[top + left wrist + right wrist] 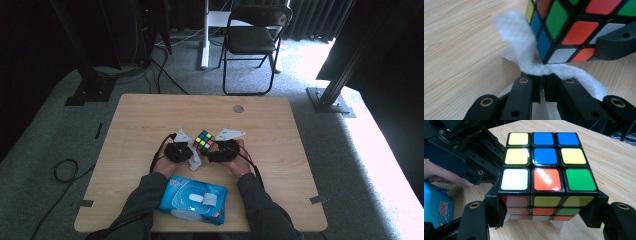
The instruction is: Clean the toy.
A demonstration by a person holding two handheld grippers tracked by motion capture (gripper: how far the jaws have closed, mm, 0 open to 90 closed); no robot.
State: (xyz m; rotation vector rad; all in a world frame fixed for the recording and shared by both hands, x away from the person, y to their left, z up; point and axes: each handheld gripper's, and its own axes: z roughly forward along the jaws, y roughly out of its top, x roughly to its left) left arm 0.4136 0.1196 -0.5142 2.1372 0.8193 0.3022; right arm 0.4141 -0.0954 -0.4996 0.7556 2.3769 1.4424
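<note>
Cube (547, 173) clamped between right claw (546, 216) jaws, wipe (529, 50) pinched in left claw (542, 87)

Both grippers are black: left gripper (186, 151), right gripper (216, 151). Each carries a grey three-cornered plate on top and trails a black cable. Jaw links bear brass-ringed screw holes. The person's sleeves (137, 202) are dark grey-green.

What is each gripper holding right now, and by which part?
The right gripper clamps the Rubik's cube by two opposite side faces. The left gripper pinches a white wet wipe near its middle fold.
</note>
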